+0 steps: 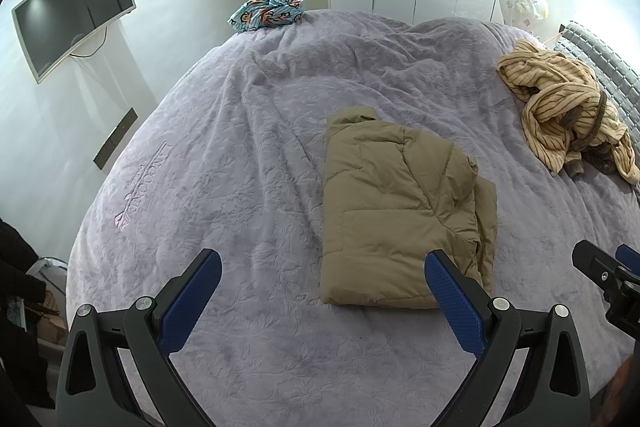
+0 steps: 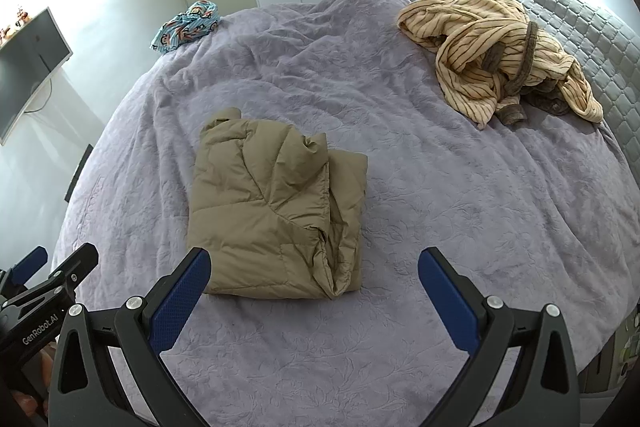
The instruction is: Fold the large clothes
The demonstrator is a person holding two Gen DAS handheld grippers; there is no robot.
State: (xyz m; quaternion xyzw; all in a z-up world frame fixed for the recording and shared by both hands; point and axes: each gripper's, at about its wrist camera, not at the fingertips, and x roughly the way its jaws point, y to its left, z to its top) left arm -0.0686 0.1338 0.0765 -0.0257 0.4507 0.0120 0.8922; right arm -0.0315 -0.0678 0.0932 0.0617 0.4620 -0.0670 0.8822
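The bed [image 1: 248,155] carries everything here, covered by a plush lavender blanket embossed with a leafy pattern and rumpled into soft ridges toward its far side. On the wall to the left hangs a curved monitor [image 1: 74,13], dark and glossy, with small ornaments along its top edge. At the bed's far left corner lies a crumpled blue cloth [image 1: 269,10] printed with cartoon faces. The left gripper [image 1: 323,269] hovers above the near part of the blanket, its jaws spread wide apart and holding nothing, their inner faces lined with dimpled blue rubber. Near the middle of the bed rests the tan puffer jacket [image 2: 276,207], folded into a thick, roughly rectangular bundle with quilted seams and a bunched, creased edge along its right side. The right gripper [image 2: 314,265] also hangs over the blanket just in front of the jacket, jaws wide apart and empty. Farther right, well apart from the jacket, a striped beige robe [image 2: 496,55] with brown trim lies heaped beside the grey quilted headboard [image 2: 592,27].
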